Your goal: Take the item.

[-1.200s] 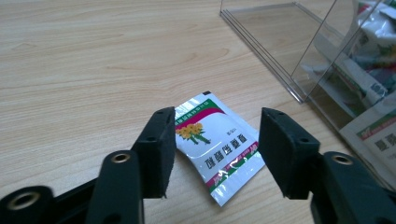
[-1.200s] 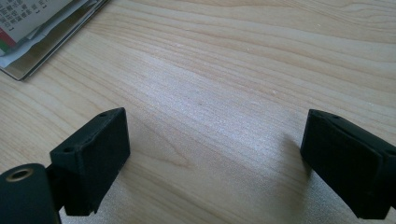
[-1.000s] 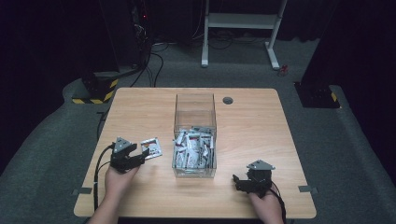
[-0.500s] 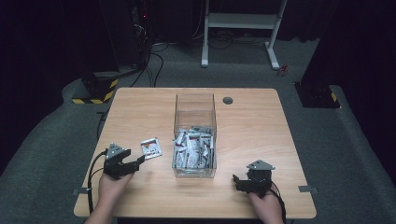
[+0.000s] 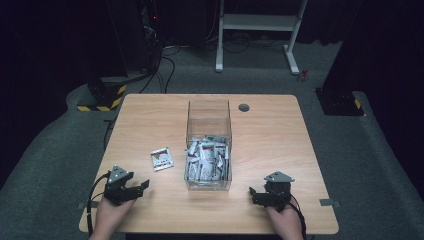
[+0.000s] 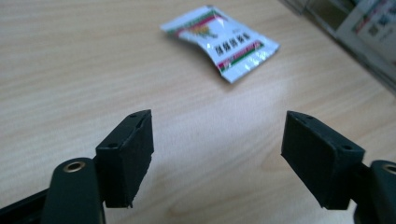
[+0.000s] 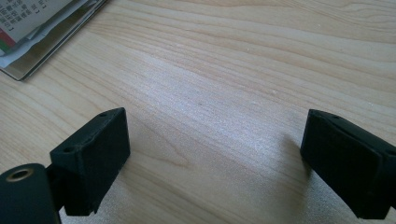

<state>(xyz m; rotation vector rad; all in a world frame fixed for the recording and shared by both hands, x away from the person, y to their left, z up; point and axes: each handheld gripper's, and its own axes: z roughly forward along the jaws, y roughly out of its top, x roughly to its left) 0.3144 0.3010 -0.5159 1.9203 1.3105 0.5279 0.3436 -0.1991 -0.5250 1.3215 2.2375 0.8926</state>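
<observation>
A white sachet with red and green print (image 5: 162,158) (image 6: 220,42) lies flat on the wooden table (image 5: 150,120), left of a clear plastic box (image 5: 208,145) that holds several like sachets. My left gripper (image 5: 141,187) (image 6: 217,154) sits near the table's front left, back from the sachet. Its jaws have just been opening and stand wide, with nothing between them. My right gripper (image 5: 254,194) (image 7: 215,163) rests at the front right, open over bare wood, and the box corner (image 7: 42,32) shows at its upper left.
A round cable hole (image 5: 243,107) sits at the table's far edge. Beyond the table stand a white frame (image 5: 257,25) and dark equipment with yellow-black striped bases (image 5: 100,102). Bare wood lies around both grippers.
My left gripper has let go of the sachet and drawn back toward the front left edge. The sachet now lies alone on the table. The right gripper has kept still.
</observation>
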